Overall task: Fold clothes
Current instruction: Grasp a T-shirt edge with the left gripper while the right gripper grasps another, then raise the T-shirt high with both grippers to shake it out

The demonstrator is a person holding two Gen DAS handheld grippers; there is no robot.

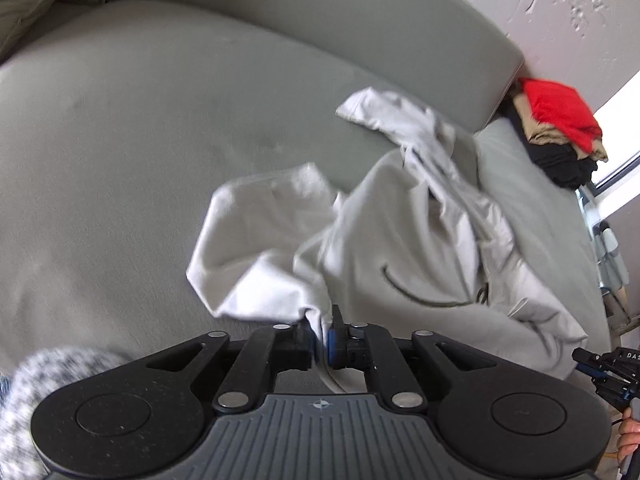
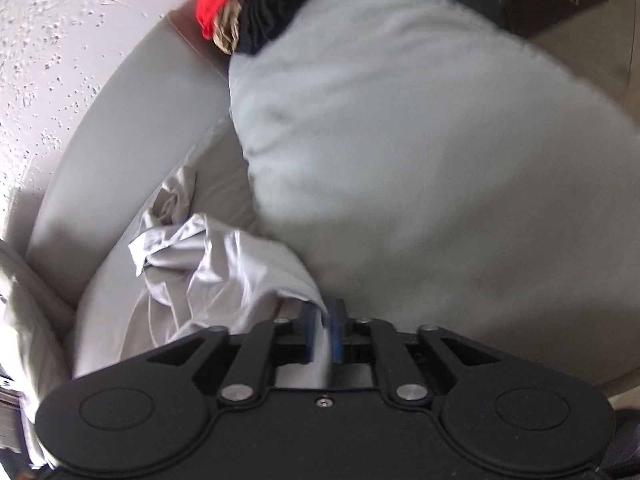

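A pale grey garment (image 1: 400, 248) with a dark curved line on its front lies crumpled on a grey sofa seat (image 1: 120, 140). My left gripper (image 1: 323, 340) is shut on a bunched edge of it near the seat's front. In the right wrist view the same garment (image 2: 208, 268) trails to the left, and my right gripper (image 2: 323, 332) is shut on another edge of it. The right gripper also shows at the right edge of the left wrist view (image 1: 596, 364).
A stack of folded clothes, red on top, tan and black below (image 1: 560, 132), sits at the sofa's far end; it also shows in the right wrist view (image 2: 248, 4). A textured white wall (image 1: 560, 8) stands behind. A black-and-white patterned cloth (image 1: 24, 396) lies at lower left.
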